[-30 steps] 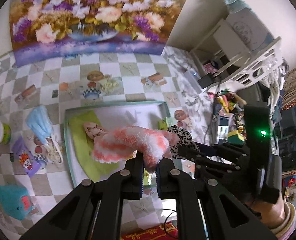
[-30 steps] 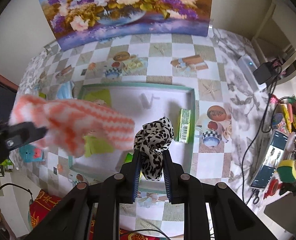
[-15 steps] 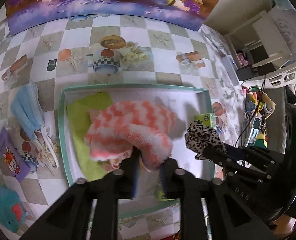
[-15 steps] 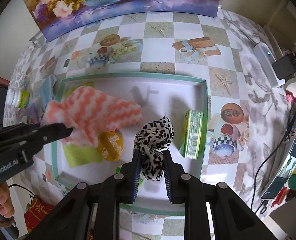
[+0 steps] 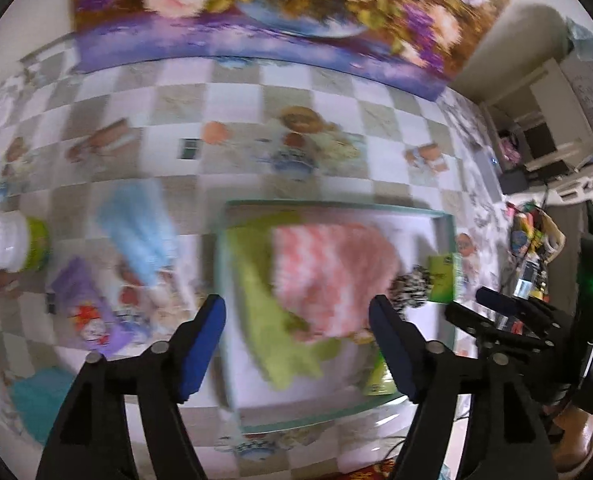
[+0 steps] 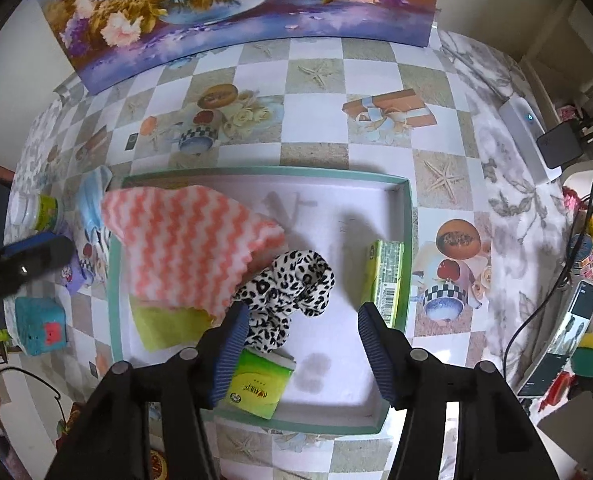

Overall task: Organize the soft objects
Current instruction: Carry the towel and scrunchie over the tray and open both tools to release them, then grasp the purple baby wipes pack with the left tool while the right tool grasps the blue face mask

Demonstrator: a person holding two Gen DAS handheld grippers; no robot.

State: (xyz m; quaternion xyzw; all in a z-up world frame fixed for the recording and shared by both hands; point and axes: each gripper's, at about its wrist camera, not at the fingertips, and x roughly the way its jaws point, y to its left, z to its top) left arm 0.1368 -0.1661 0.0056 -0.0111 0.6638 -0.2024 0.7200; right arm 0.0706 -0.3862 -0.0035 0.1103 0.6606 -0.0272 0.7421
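A teal-rimmed white tray (image 6: 406, 216) holds the soft things. An orange-and-white zigzag cloth (image 6: 184, 248) lies in its left part over a green cloth (image 6: 164, 322). A leopard-print scrunchie (image 6: 292, 292) lies beside it, in front of my right gripper (image 6: 300, 326), which is open and empty above the tray. My left gripper (image 5: 296, 320) is open and empty above the tray's left edge (image 5: 222, 280); the zigzag cloth (image 5: 332, 272) lies ahead of it. That view is blurred.
Two green tissue packs (image 6: 386, 280) (image 6: 258, 384) lie in the tray. Left of it are a blue face mask (image 5: 140, 224), a purple packet (image 5: 84, 308), a white-lidded jar (image 5: 8, 240) and a teal cube (image 6: 40, 326). Cables and a phone (image 6: 564, 332) lie at right.
Both grippers have opened. The zigzag cloth and the scrunchie now lie in the tray. The left gripper has swung to the left and back.
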